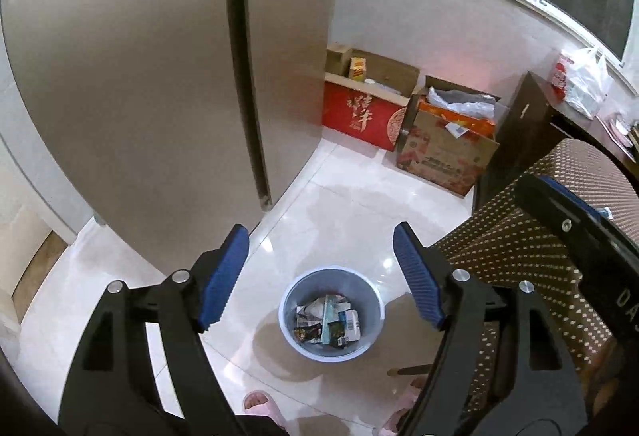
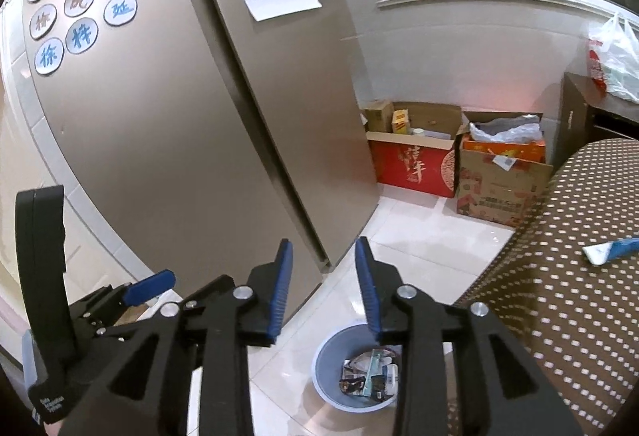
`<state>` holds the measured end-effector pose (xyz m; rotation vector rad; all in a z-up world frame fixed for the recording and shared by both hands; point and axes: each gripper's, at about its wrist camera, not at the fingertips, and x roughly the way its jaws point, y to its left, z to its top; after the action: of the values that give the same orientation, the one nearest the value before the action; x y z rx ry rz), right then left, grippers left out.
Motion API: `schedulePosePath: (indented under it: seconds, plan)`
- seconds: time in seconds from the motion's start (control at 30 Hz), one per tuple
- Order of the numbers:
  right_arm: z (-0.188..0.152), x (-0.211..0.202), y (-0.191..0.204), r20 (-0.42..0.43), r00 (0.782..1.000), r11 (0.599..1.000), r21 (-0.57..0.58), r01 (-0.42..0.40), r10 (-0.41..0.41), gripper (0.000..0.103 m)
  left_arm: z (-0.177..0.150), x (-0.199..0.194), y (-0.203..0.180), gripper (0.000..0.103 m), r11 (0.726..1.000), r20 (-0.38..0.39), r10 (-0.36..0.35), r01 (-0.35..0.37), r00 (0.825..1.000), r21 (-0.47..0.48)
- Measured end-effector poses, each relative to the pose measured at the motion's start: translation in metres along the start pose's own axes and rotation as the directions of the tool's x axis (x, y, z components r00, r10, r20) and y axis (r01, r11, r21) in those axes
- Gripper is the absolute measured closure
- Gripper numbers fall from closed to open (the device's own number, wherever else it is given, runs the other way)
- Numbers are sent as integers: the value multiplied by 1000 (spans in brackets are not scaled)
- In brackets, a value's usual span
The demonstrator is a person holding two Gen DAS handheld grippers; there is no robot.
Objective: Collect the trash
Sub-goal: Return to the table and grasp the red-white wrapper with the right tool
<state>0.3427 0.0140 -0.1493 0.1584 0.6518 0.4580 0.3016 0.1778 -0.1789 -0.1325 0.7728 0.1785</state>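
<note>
A grey round bin (image 1: 369, 300) stands on the white tile floor and holds several wrappers and papers (image 1: 327, 322). It also shows in the right wrist view (image 2: 325, 364). My left gripper (image 1: 321, 268) is open and empty, high above the bin. My right gripper (image 2: 323, 284) is open and empty, also above the bin; the left gripper (image 2: 147, 286) shows at its lower left. A blue and white wrapper (image 2: 611, 250) lies on the brown dotted tablecloth (image 2: 559, 296) to the right.
A tall beige fridge (image 1: 139, 96) fills the left. Cardboard boxes (image 1: 443, 148) and a red box (image 1: 359, 112) stand against the far wall. A dark cabinet (image 1: 527, 116) carries a plastic bag (image 1: 583, 80). Pink slippers (image 1: 259, 402) show at the bottom edge.
</note>
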Motion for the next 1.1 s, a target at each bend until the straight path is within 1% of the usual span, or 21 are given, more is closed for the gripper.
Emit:
schedulePosePath:
  seconds: [0.1, 0.2, 0.3, 0.37, 0.47, 0.53, 0.6, 0.77, 0.87, 0.93, 1.1]
  plan:
    - [1, -19, -11, 14, 1000, 1000, 14, 17, -18, 64, 2, -13, -15, 27, 1000, 21, -20, 19, 1000, 20]
    - [0, -41, -29, 27, 999, 998, 37, 46, -47, 60, 2, -26, -35, 26, 997, 36, -57, 55, 998, 48]
    - [-2, -68, -51, 47, 995, 995, 55, 85, -88, 57, 1, -35, -62, 24, 992, 36, -102, 99, 994, 81]
    - [-4, -83, -64, 59, 992, 992, 65, 112, -116, 53, -1, -39, -79, 24, 987, 31, -124, 120, 992, 108]
    - [-8, -108, -92, 73, 983, 982, 95, 162, -169, 50, -6, -43, -112, 24, 974, 18, -165, 161, 986, 159]
    - [-11, -123, -114, 77, 975, 973, 121, 197, -207, 50, -11, -47, -137, 24, 959, 3, -201, 196, 980, 203]
    - [-15, -136, -136, 73, 968, 963, 145, 228, -240, 50, -15, -46, -154, 24, 947, -13, -219, 216, 976, 236]
    - [-26, -158, -178, 51, 950, 940, 172, 296, -308, 49, -26, -42, -207, 23, 905, -59, -261, 265, 964, 334]
    - [-34, -166, -201, 26, 930, 919, 170, 357, -366, 45, -29, -39, -228, 23, 891, -76, -264, 274, 961, 363]
    - [-40, -170, -218, 3, 915, 901, 177, 396, -402, 45, -30, -36, -244, 23, 882, -89, -274, 288, 957, 373]
    - [-55, -173, -260, -63, 895, 869, 221, 443, -441, 43, -37, -29, -269, 23, 865, -109, -277, 297, 955, 405]
